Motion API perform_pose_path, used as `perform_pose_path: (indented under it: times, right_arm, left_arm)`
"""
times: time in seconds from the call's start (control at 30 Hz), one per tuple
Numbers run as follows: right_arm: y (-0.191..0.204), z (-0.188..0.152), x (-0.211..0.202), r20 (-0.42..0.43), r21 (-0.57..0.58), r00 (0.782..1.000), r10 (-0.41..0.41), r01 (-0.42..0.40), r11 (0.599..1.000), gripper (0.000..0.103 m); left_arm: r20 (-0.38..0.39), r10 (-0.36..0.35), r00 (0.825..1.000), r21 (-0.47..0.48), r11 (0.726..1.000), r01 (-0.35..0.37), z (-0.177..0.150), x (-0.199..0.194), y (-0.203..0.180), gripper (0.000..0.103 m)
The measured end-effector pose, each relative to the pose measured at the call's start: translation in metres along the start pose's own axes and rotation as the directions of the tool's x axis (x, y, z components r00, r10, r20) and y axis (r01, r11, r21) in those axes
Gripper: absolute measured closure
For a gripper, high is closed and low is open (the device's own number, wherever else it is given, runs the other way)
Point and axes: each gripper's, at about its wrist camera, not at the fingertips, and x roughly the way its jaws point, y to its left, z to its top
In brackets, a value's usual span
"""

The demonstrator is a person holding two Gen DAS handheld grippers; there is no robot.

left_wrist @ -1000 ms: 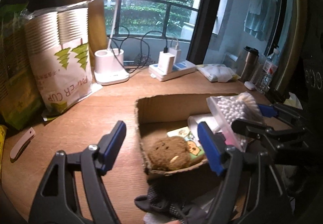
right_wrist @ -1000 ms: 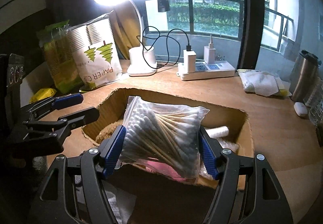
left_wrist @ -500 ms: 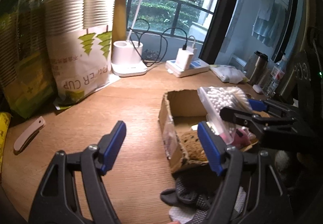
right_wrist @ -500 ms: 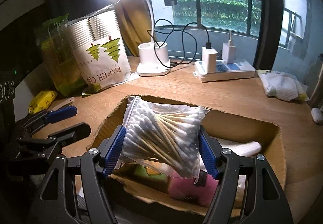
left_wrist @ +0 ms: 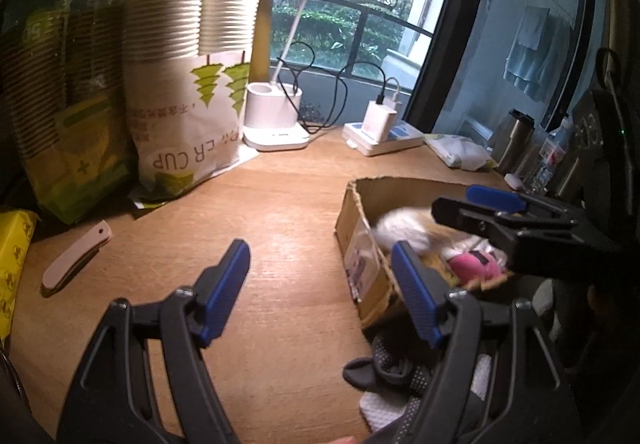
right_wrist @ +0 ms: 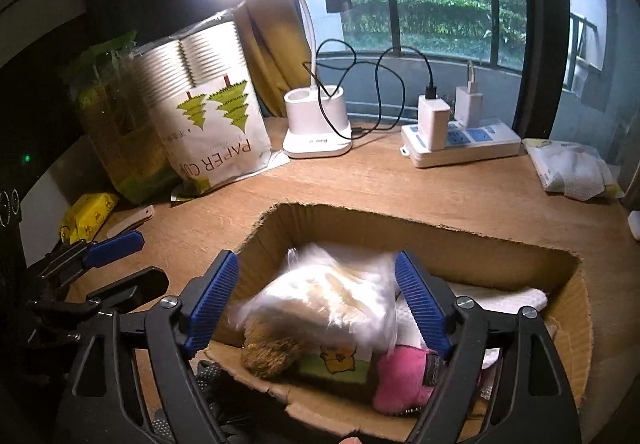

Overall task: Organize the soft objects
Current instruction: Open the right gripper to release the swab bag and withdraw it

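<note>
My right gripper point(right_wrist: 316, 304) hangs over the cardboard box point(right_wrist: 440, 236), fingers spread. The bag of cotton swabs point(right_wrist: 328, 300) sits between them, smeared with motion blur. I cannot be sure the pads touch it; I judge it is dropping or already loose on the pile.

Bag's long axis appears to run roughly across the gap, from one finger toward the other, directly ahead of and below the right gripper. Right hand is plainly the nearer one.

Under the bag: a brown plush point(right_wrist: 272, 356), a pink plush point(right_wrist: 404, 380), a green packet with a cartoon bear point(right_wrist: 340, 362), something white toward the far right wall.

My left gripper point(left_wrist: 320, 284) is apart too, holding nothing, out over the bare wooden desk point(left_wrist: 280, 211), beside the box's left wall.

Next move, as I judge it: a straight lift up and back for the right gripper, clear of the box rim.

Hard to make out: a dark dotted glove point(left_wrist: 396, 372) at the box's near corner, mostly hidden behind my own fingers. What lies under the bag at the box floor is hidden.
</note>
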Motion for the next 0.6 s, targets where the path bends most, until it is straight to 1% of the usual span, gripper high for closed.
perform_pose_path:
  times: [0.1, 0.27, 0.6]
  right_arm:
    - [0.002, -0.002, -0.011, 0.021, -0.007, 1.0, -0.011, 0.011, 1.0, 0.02]
    - [0.008, -0.013, -0.027, 0.028, -0.026, 1.0, -0.011, 0.012, 1.0, 0.02]
    - [0.032, -0.041, -0.058, 0.042, -0.091, 0.999, -0.007, 0.011, 0.996, 0.02]
  left_arm:
    - [0.011, 0.0, 1.0, 0.002, 1.0, 0.0, -0.004, -0.006, -0.002, 0.029]
    - [0.027, 0.002, 1.0, 0.004, 1.0, -0.002, -0.012, -0.018, -0.007, 0.029]
    - [0.029, 0.002, 1.0, 0.002, 1.0, -0.002, -0.032, -0.034, -0.012, 0.029]
